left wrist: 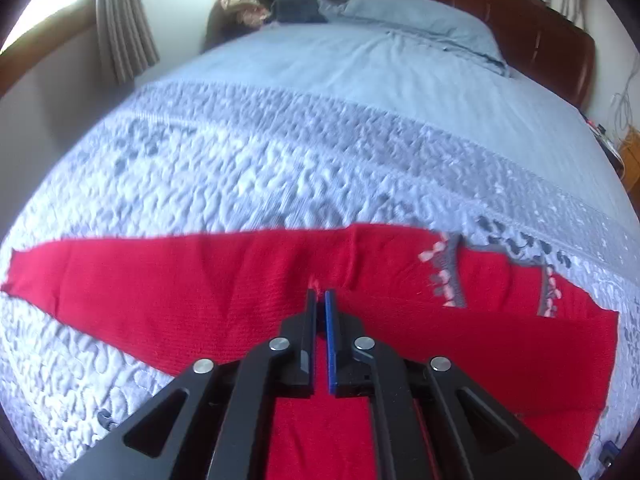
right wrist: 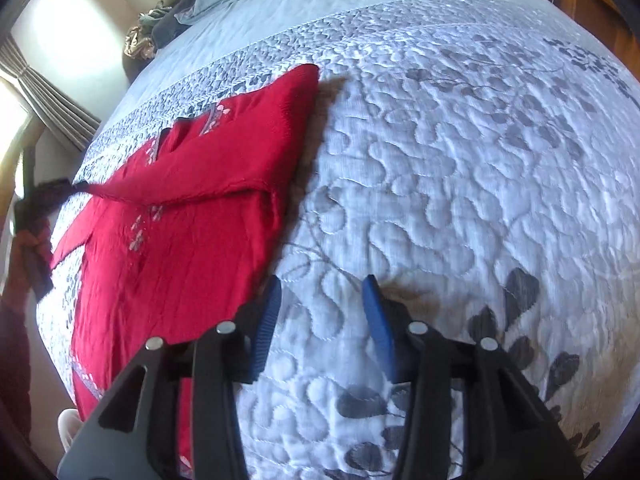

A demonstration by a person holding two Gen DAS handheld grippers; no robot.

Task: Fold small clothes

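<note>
On the quilted bedspread (right wrist: 460,168), our left gripper (left wrist: 319,294) pinches a fold of the red sweater (left wrist: 168,300), jaws closed; our right gripper (right wrist: 320,292) hovers beside the sweater, jaws parted on nothing.

Red garment (right wrist: 168,232) partly behind hand-held gripper (right wrist: 320,300)

Bed (left wrist: 400,92) covered by pale blue quilted bedspread (right wrist: 460,184) printed with grey leaves. Red knitted garment (right wrist: 192,216) spread on bedspread, partly folded. Grey-blue pillow (left wrist: 424,24) laid at headboard end, dark crumpled clothes (left wrist: 304,4) piled beside it.
</note>
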